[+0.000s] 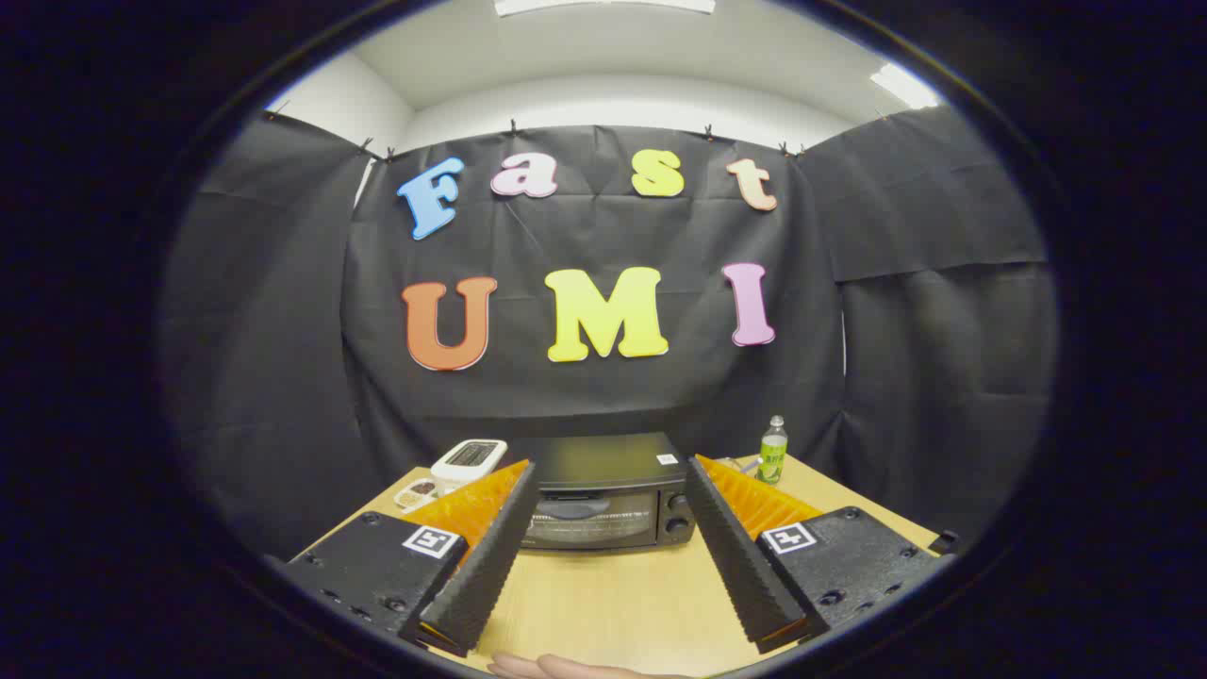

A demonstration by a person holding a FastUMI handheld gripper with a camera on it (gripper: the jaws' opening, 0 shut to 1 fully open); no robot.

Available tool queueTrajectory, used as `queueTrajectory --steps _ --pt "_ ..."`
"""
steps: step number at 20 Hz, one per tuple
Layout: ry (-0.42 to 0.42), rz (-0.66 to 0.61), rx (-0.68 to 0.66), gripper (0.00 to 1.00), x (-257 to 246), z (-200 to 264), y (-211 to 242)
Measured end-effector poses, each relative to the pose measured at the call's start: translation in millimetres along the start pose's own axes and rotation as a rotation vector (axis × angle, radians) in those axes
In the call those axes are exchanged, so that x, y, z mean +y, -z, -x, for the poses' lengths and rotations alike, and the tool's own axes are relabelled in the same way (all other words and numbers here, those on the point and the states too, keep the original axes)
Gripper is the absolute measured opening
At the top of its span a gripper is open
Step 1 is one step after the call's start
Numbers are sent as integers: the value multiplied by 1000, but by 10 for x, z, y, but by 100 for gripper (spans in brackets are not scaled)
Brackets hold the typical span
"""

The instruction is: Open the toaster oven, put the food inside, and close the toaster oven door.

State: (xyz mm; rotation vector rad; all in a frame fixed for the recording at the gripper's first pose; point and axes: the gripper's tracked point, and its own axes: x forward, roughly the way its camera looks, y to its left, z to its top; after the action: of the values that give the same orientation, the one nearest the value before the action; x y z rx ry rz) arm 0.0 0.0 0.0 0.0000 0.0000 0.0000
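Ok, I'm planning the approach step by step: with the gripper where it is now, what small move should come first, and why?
Probably move the gripper forward and down toward the handle on the toaster oven door. The door looks closed, the fingers are spread open with nothing between them, and the oven sits just beyond their tips across bare table, so the handle is not yet within reach.

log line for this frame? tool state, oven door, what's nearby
tool open, holding nothing | toaster oven beyond fingers, door shut | bottle beside oven | table | stage: approach, door not yet opened
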Motion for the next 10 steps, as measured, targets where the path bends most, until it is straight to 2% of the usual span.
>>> queueTrajectory --steps 10 --pt "4 58 -24 100 155 66 -76"
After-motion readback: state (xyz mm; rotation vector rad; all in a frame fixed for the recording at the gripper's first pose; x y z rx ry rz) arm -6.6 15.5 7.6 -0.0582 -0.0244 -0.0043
